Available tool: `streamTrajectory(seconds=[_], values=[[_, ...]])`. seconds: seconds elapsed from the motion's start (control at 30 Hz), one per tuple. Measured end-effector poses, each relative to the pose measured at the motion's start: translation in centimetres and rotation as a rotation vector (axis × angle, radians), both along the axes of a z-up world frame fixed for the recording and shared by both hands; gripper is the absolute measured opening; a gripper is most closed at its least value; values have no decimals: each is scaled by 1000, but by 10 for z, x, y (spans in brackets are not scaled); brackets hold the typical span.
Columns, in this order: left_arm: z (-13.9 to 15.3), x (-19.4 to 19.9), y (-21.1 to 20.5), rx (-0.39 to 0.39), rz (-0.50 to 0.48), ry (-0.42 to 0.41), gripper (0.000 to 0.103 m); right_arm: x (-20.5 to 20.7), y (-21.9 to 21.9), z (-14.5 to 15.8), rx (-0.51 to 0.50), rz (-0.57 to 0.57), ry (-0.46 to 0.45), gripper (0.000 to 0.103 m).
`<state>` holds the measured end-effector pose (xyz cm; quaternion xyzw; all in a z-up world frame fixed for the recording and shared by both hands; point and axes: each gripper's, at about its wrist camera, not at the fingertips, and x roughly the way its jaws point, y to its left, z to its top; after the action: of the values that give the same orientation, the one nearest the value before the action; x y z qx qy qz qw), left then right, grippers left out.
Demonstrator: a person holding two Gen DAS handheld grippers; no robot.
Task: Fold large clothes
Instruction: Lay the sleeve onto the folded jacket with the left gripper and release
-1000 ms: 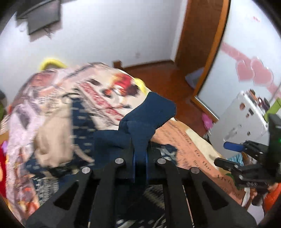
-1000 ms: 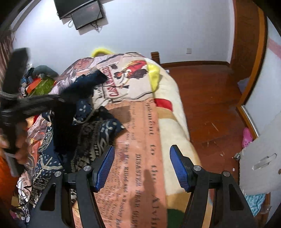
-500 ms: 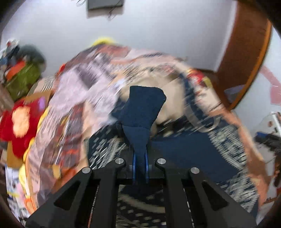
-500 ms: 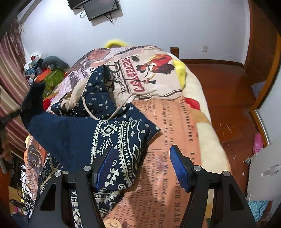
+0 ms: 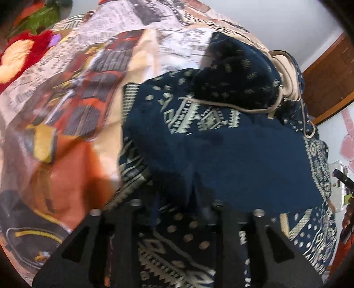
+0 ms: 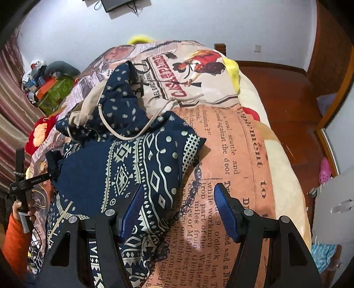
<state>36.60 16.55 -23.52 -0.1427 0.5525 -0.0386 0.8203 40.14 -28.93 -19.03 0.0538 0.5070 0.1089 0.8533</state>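
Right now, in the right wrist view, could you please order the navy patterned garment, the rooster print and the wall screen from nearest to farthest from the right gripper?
1. Navy patterned garment, by the right gripper's left finger.
2. Rooster print, mid-bed ahead.
3. Wall screen, top of the far wall.

Bed [image 6: 285, 168], newsprint-pattern blanket [image 6: 239, 155]; navy patterned hoodie [image 6: 132, 172] lying on blanket.

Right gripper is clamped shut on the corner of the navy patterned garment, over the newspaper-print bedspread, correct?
Not quite. The right wrist view shows the right gripper with its jaws wide apart and empty. It does hang over the newspaper-print bedspread, and the navy patterned garment only lies beside its left finger.
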Motion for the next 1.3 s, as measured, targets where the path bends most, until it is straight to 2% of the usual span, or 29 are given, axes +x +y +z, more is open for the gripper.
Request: streamTrajectory(seconds=[0.2, 0.33, 0.43, 0.57, 0.67, 0.73, 0.77, 0.83, 0.9, 1.03, 1.13, 1.3], values=[[10, -21, 12, 55, -2, 0, 41, -1, 4, -3, -34, 35, 6, 63], [28, -25, 19, 124, 4, -35, 43, 0, 4, -6, -61, 54, 2, 63], [33, -16, 35, 110, 55, -52, 50, 6, 0, -8, -53, 44, 0, 63], [14, 9, 51, 86, 109, -13, 50, 24, -6, -11, 11, 11, 0, 63], [-8, 22, 46, 89, 101, 44, 49, 43, -8, -16, 58, -14, 13, 63], [-16, 25, 39, 108, 82, 50, 36, 56, -10, -20, 76, -25, 30, 61], [-18, 26, 35, 112, 67, 48, 28, 60, -11, -23, 83, -34, 37, 55], [-18, 26, 28, 163, 56, 27, 23, 68, -14, -30, 100, -42, 62, 38], [-15, 25, 20, 229, 40, 7, 7, 72, -15, -35, 106, -41, 68, 31], [-4, 27, 16, 302, 42, -35, 3, 76, -12, -31, 106, -18, 27, 15], [1, 30, 17, 349, 55, -44, 2, 80, -5, -25, 71, -5, -14, 13], [-24, 35, 27, 363, 76, 40, 2, 95, 9, -28, -12, 7, -33, 13]])
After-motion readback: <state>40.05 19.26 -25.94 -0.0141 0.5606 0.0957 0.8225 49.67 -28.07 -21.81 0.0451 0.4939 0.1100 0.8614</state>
